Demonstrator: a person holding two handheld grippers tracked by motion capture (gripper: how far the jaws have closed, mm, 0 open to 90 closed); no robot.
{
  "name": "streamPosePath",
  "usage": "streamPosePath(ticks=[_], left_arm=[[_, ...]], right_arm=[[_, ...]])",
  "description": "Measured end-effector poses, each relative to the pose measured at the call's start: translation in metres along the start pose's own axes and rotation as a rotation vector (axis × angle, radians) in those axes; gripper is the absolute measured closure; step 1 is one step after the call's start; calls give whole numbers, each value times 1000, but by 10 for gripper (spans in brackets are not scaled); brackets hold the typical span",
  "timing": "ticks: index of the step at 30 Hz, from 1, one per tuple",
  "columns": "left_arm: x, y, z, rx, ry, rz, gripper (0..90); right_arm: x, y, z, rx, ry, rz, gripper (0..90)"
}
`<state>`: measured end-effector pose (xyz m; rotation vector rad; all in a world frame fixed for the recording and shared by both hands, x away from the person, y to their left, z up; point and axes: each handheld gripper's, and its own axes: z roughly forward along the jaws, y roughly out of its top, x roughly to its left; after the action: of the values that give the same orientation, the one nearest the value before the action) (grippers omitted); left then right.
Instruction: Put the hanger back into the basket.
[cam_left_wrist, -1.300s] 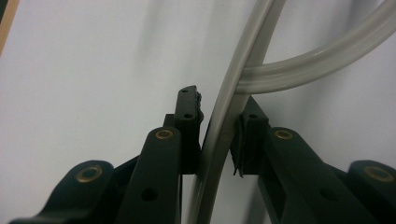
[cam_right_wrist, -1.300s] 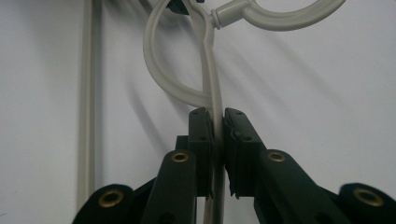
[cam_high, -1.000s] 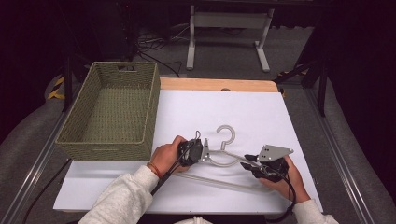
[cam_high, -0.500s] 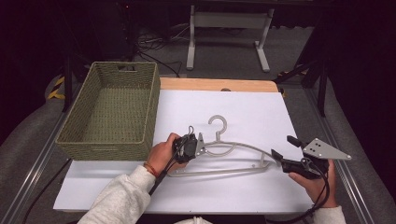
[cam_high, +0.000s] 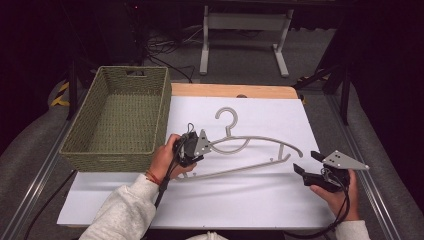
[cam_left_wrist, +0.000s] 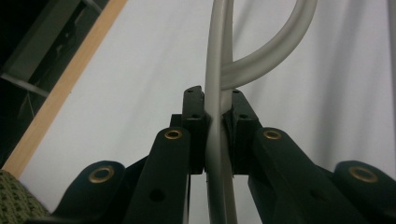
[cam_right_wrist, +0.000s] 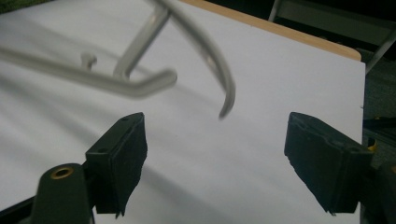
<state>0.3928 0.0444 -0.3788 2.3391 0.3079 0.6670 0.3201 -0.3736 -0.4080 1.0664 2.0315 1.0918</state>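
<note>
No writing is seen; a smooth grey plastic hanger (cam_high: 250, 145) is clamped by the left tongs (cam_left_wrist: 214, 116), while the right tongs (cam_right_wrist: 215, 154) are spread wide at lower right.

Grey hanger (cam_high: 250, 145) on my white table (cam_high: 250, 200).
Beside that table's wooden edge I see an olive-green woven basket (cam_high: 120, 120); my grippers' jaws are black, with brass rivets.
</note>
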Motion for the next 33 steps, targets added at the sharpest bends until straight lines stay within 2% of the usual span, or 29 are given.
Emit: streamPosePath(ticks=[4,6,9,10,12,13,15,17,18,19,21,25,27,29,30,33], left_arm=[[9,0,-12,-36,19,-23,813],[14,1,-22,-64,22,-52,814],[20,7,-38,-94,32,-58,814],[22,8,-42,-100,43,-72,813],[29,8,-50,-114,38,-91,814],[34,8,-56,-120,47,-101,813],[41,7,-62,-132,30,-125,814],[49,6,-74,-146,44,-145,814],[49,6,-74,-146,44,-145,814],[54,4,-82,-157,46,-172,814],[59,3,-91,-169,59,-188,814],[69,-3,-102,-198,51,-220,814],[74,-5,-107,-190,66,-242,814],[77,-8,-110,-189,78,-246,814],[79,-10,-112,-175,102,-248,814],[86,-18,-118,-178,115,-256,814]], right_arm=[[1,-1,3,9,14,1,214],[1,0,3,10,20,6,213],[1,-1,4,9,29,11,212],[1,-1,4,10,28,15,211],[1,-1,5,11,35,15,211],[2,-1,5,13,40,13,211],[3,-1,7,19,48,13,210],[4,-1,9,23,56,14,210],[4,-1,10,28,60,12,210],[5,-1,11,29,62,11,209],[5,-1,11,32,69,12,210],[6,-1,13,37,77,14,209],[7,-2,14,44,80,12,208],[7,-2,15,46,85,12,208],[7,-2,16,50,88,12,207],[9,-2,18,56,98,7,207]])
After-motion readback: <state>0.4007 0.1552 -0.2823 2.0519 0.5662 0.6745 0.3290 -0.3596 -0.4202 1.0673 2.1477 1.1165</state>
